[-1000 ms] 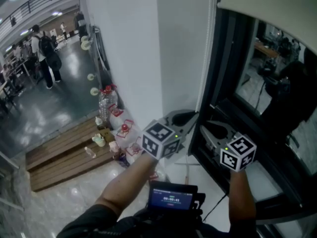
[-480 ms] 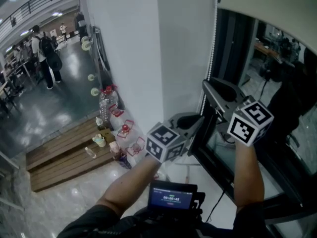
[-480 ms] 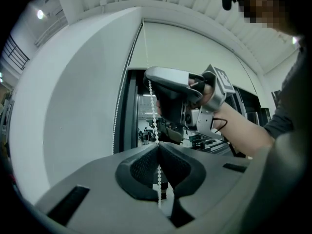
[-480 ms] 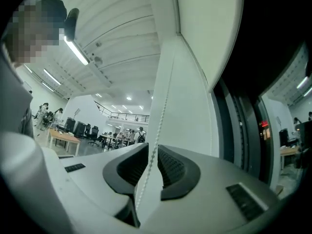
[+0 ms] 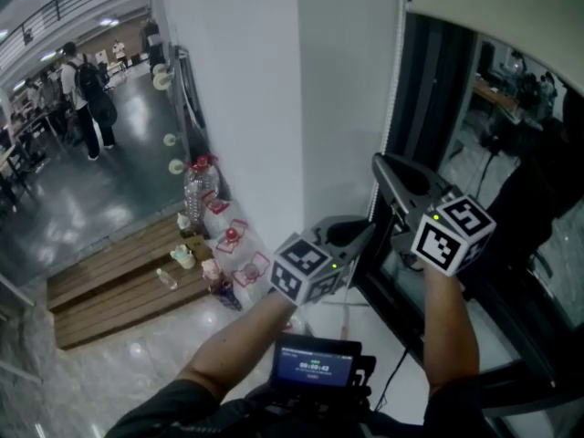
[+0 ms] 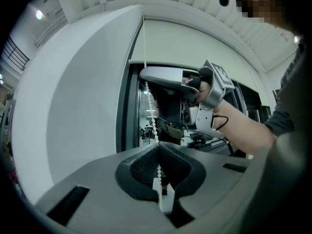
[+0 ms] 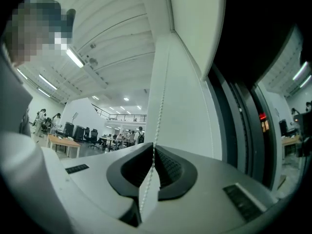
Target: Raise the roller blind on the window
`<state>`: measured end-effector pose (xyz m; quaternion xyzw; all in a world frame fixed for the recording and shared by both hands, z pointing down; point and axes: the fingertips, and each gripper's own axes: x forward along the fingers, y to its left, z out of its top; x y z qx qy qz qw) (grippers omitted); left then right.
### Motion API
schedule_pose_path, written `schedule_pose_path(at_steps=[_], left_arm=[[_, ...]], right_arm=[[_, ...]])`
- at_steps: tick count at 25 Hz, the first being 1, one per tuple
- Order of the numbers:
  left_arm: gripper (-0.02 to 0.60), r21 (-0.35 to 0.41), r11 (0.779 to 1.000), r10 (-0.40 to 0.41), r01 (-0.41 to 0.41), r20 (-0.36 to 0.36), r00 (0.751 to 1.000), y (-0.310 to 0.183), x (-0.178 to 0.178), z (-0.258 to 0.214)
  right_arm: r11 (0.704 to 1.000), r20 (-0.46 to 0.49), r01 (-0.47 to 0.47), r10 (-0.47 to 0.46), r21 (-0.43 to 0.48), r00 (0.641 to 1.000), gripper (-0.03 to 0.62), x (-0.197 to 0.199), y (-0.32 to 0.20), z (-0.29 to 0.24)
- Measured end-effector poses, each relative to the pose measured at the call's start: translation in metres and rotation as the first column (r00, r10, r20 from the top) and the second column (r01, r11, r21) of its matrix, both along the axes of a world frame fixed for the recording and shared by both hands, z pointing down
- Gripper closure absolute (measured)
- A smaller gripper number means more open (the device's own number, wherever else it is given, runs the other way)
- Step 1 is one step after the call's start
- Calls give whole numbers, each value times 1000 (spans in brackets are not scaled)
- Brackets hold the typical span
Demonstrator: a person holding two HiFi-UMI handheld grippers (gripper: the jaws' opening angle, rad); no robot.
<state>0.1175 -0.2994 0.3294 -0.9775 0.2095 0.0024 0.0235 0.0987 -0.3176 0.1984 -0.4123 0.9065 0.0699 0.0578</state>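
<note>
A white bead chain (image 5: 393,71) hangs down the window frame beside the cream roller blind (image 5: 497,7). My left gripper (image 5: 370,229) is shut on the chain low down; in the left gripper view the beads (image 6: 146,89) run straight into its closed tips (image 6: 158,145). My right gripper (image 5: 377,162) is higher on the same chain, above the left one. Its jaws are closing, and the chain (image 7: 161,101) sits pinched between its tips (image 7: 154,147). The right gripper (image 6: 146,74) also shows in the left gripper view, under the blind (image 6: 195,43).
A white wall pillar (image 5: 274,89) stands left of the dark window (image 5: 474,153). On the floor below lie bottles and red racks (image 5: 214,235) beside a wooden platform (image 5: 119,281). A small screen device (image 5: 315,363) hangs at my chest. People (image 5: 87,89) stand far off at the left.
My right gripper has climbed from beside the left one to a spot higher on the chain. The left gripper has hardly moved.
</note>
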Motion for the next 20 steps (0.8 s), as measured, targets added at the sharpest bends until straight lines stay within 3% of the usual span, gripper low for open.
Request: schedule_pose_path(at_steps=[11,20], left_arm=[[571,-96,995,4,1,45,999,-3,-1,60],[571,-115,993,-10,18,72,997,-6,-1,77]], right_arm=[[994,51,17,-12,-109,999,579,4,-3,69],[990,5,-48,49,-131,999,582,3,-3,85]])
